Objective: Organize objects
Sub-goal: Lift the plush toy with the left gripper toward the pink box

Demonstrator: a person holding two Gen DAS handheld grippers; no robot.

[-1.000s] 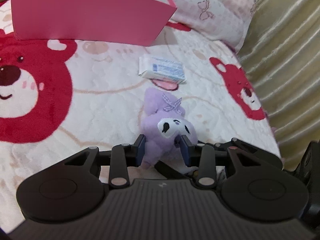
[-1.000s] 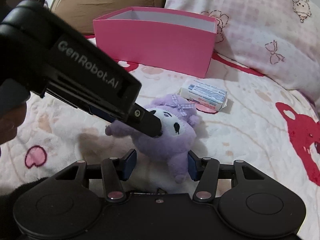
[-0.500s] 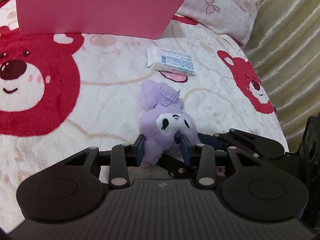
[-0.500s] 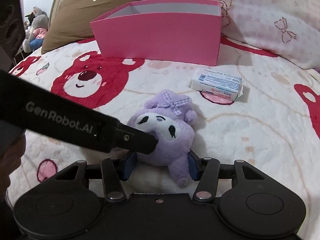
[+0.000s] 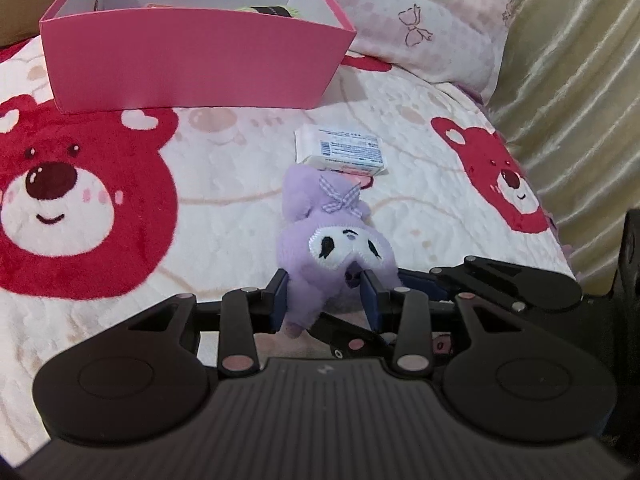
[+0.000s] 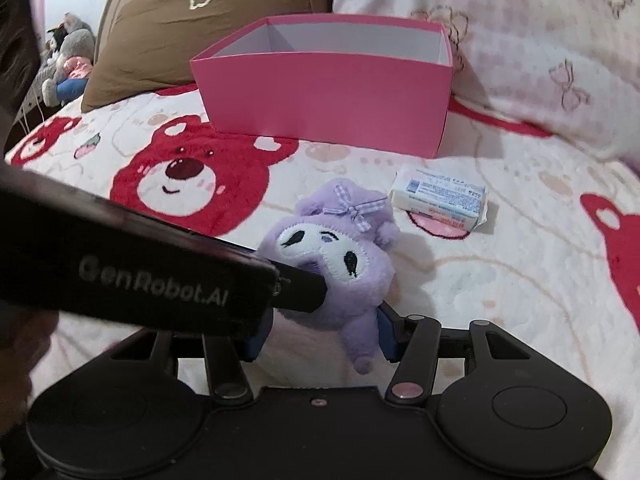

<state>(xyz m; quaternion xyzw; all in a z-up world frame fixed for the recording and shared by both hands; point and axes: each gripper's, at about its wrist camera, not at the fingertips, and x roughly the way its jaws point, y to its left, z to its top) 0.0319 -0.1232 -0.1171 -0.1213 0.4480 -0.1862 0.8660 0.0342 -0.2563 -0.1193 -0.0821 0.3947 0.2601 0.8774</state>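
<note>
Left gripper (image 5: 326,298) pinches purple plush (image 5: 334,248) between both fingers, above bear blanket (image 5: 100,208). Right gripper (image 6: 320,332) wider apart, flanking plush's lower body; contact unclear, left finger hidden by left gripper's body. Wrapped packet (image 5: 342,152) just beyond plush; pink box (image 5: 192,68) farther back, pillow (image 5: 420,28) beside.

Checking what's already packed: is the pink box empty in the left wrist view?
No, behind the near wall of the pink box the tops of a few items show inside.
</note>
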